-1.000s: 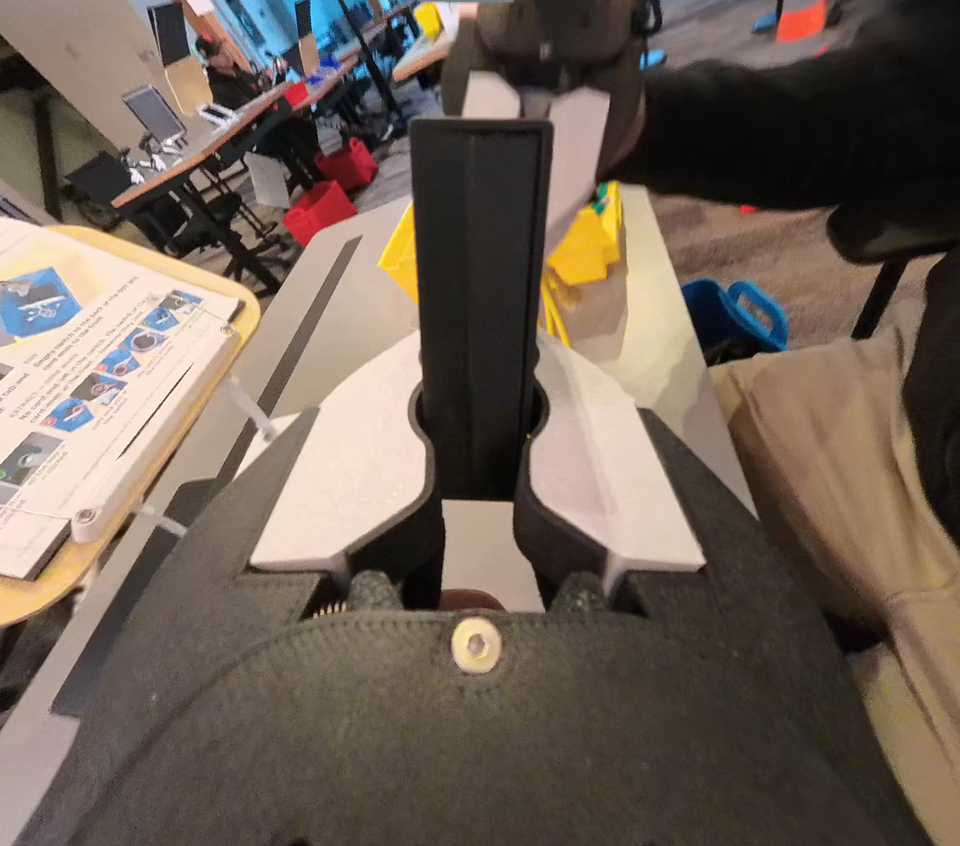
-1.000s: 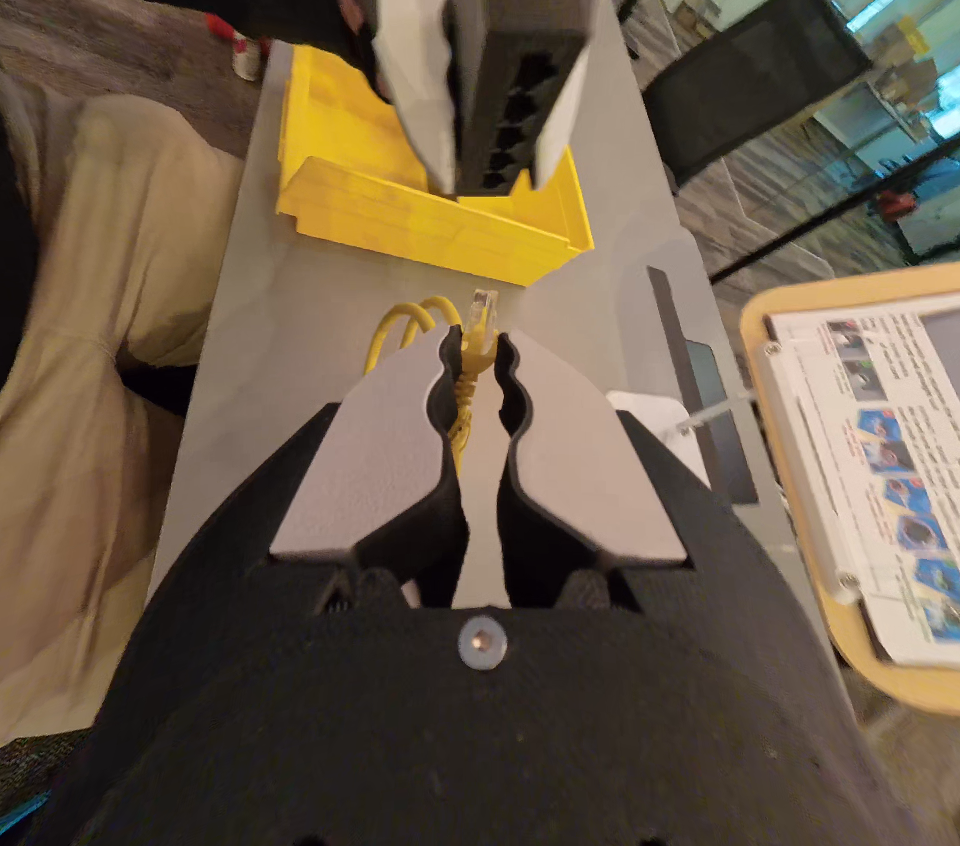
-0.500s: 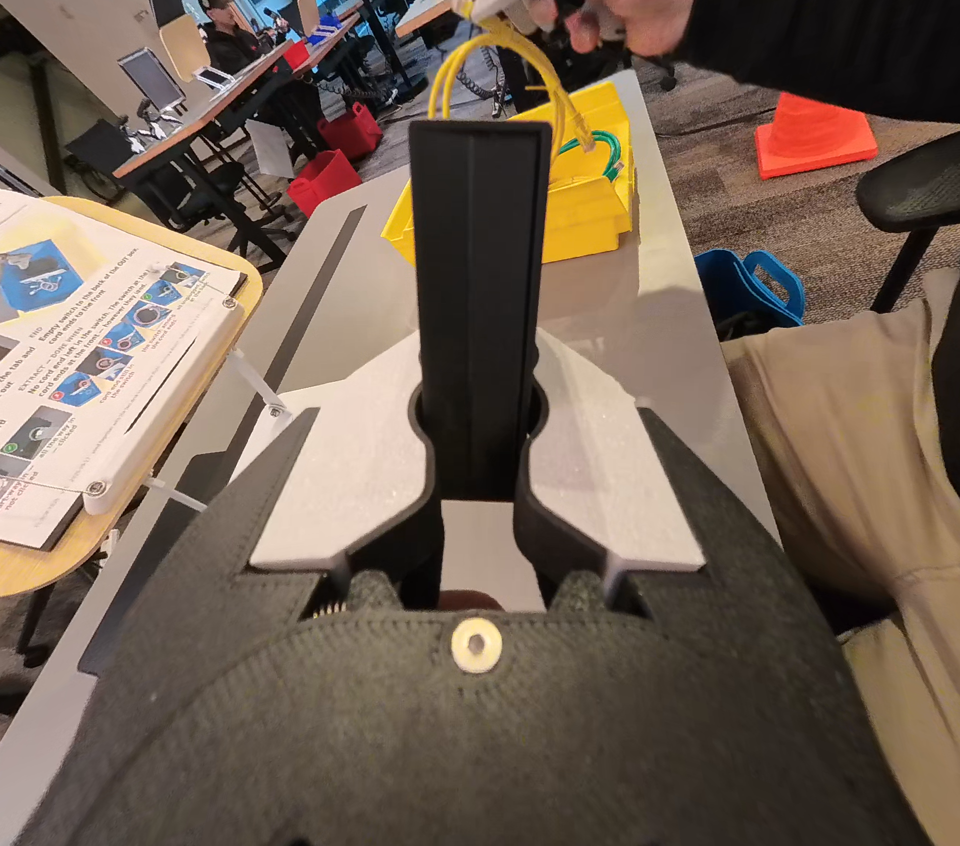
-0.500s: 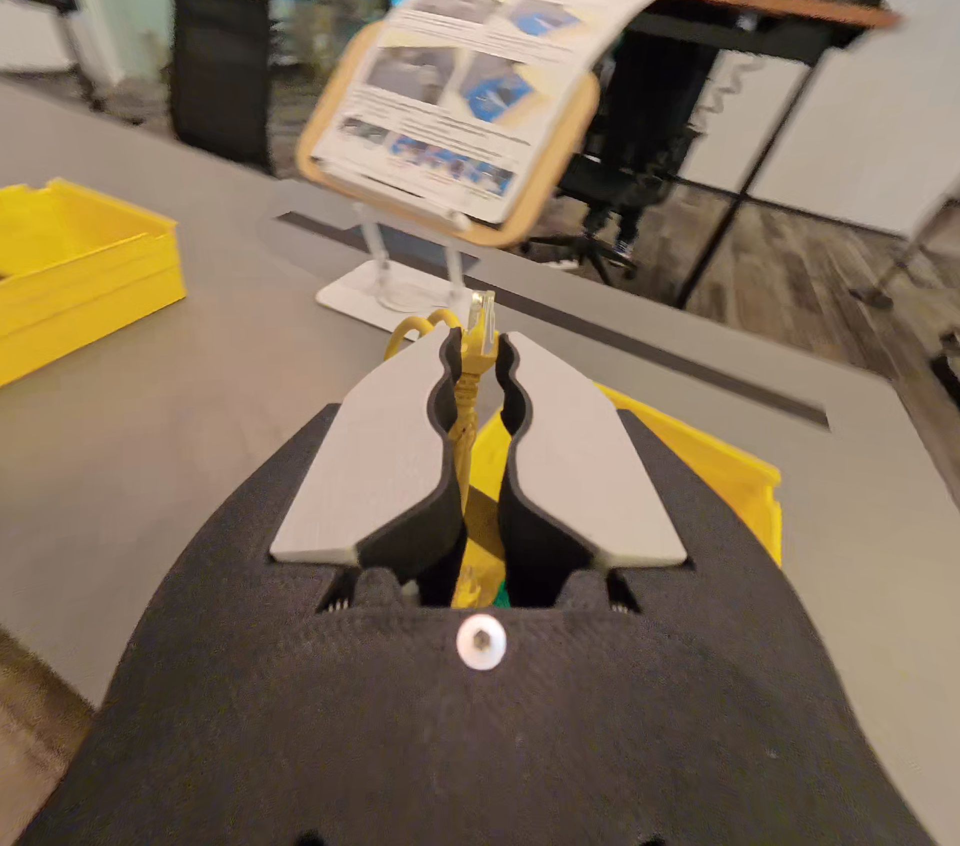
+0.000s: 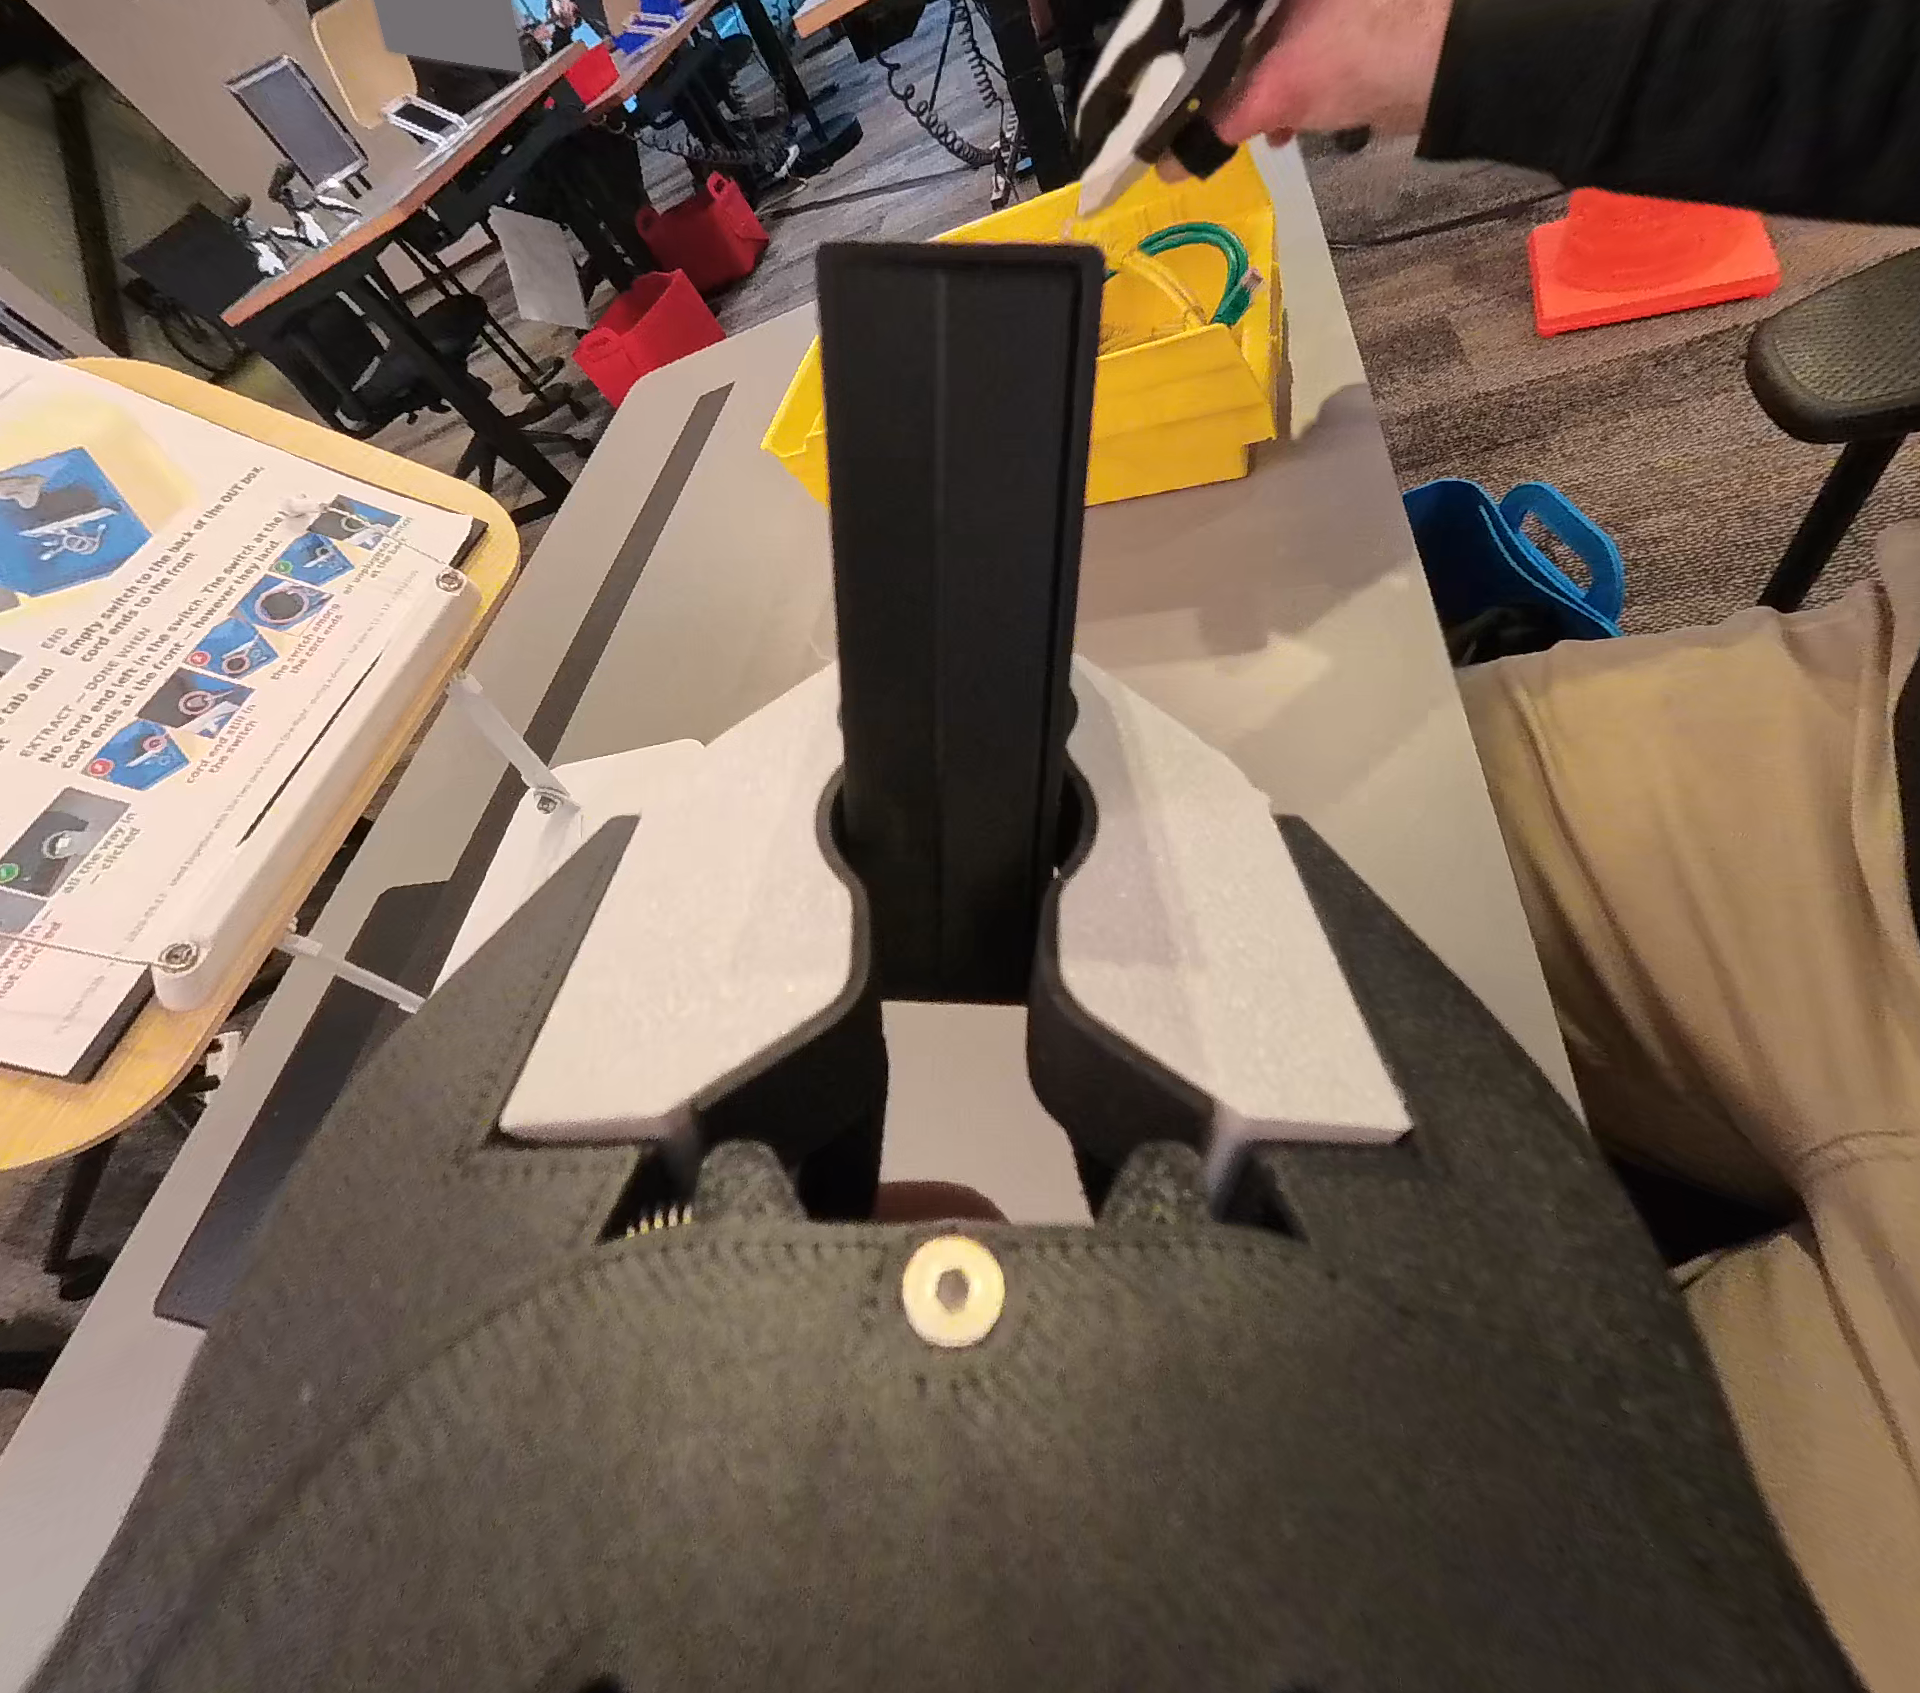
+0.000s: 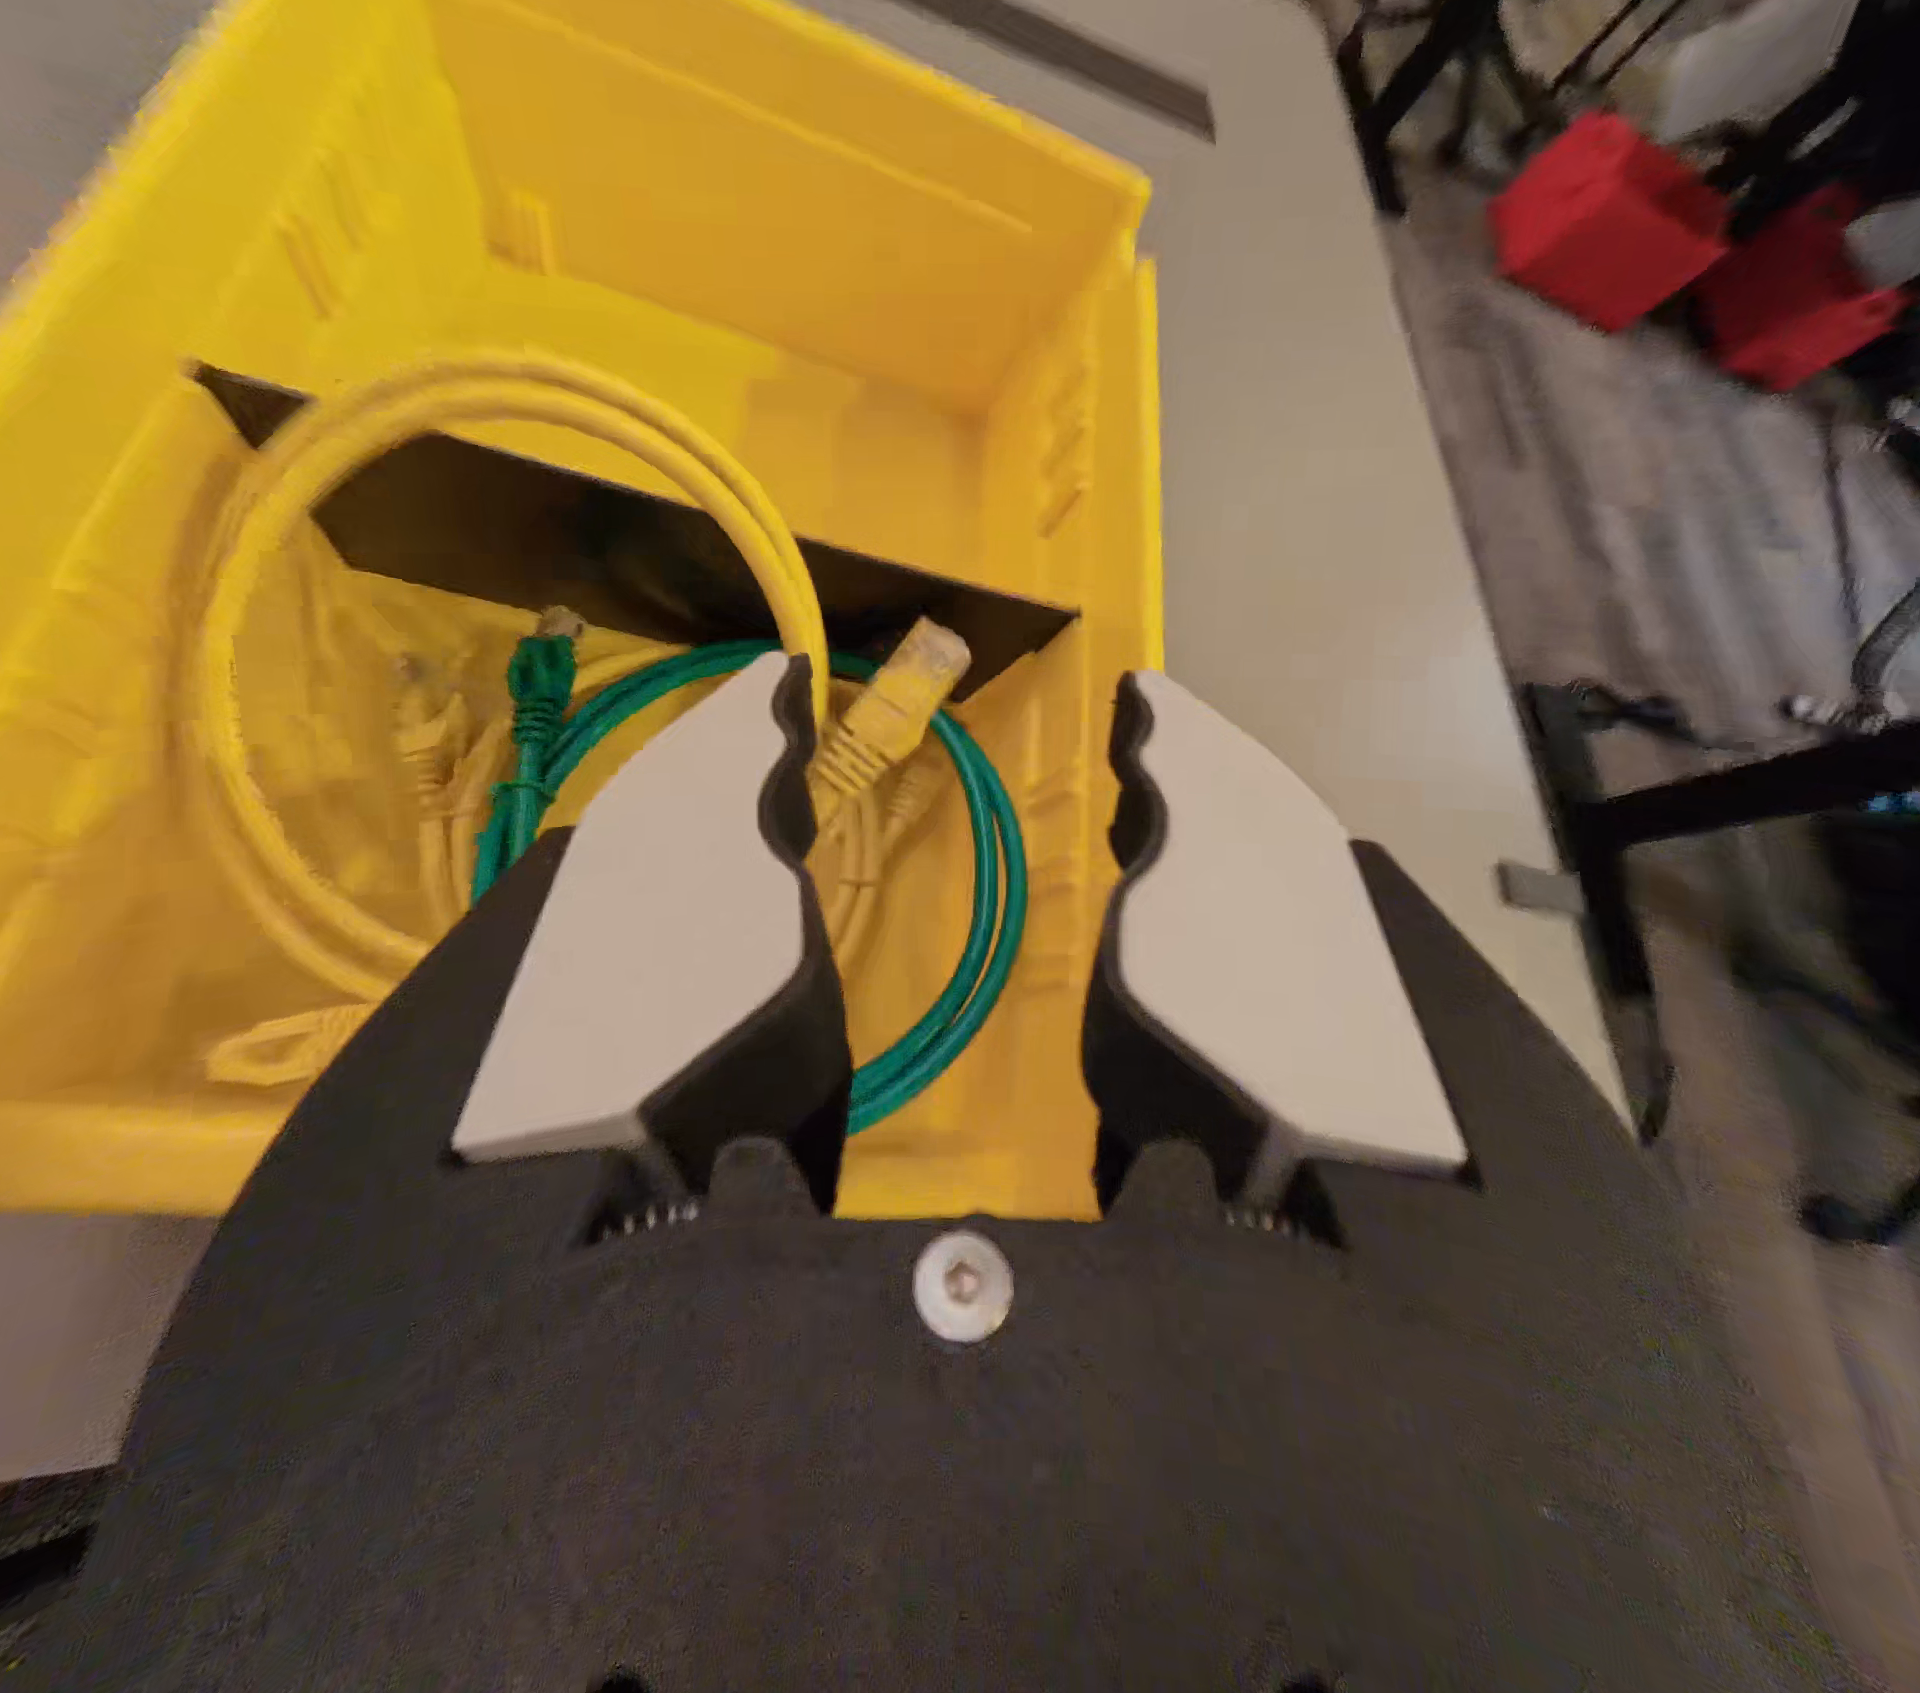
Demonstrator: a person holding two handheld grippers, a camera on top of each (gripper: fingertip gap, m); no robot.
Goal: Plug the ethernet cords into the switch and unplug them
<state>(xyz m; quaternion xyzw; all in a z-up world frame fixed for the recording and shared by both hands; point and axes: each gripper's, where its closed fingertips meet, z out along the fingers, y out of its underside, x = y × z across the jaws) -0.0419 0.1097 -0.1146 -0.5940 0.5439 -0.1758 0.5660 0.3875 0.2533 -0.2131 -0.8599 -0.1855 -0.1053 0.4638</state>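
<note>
My left gripper [image 5: 956, 802] is shut on the black switch [image 5: 956, 552] and holds it upright above the grey table [image 5: 1247, 604]. My right gripper [image 6: 956, 708] is open and empty, just above the yellow bin [image 6: 727, 189]. A coiled yellow ethernet cord [image 6: 520, 396] lies in the bin, its plug [image 6: 904, 698] showing between my open fingers. A green cord [image 6: 977, 916] lies coiled beside it. In the left wrist view the right gripper [image 5: 1101, 189] hangs over the bin [image 5: 1174, 438], held by a hand.
An instruction sheet on a wooden stand [image 5: 208, 656] stands left of the table. A black divider [image 6: 623, 542] crosses the bin. A blue bag [image 5: 1507, 563] and an orange cone base [image 5: 1652, 261] sit on the floor to the right. A person's tan trouser leg [image 5: 1714, 916] is close by. The gap from one gripper's tips to the other's is roughly 45 cm.
My right gripper swung over to the yellow bin, opened and let go of the yellow cord, which now lies in the bin. My left gripper still holds the switch.
</note>
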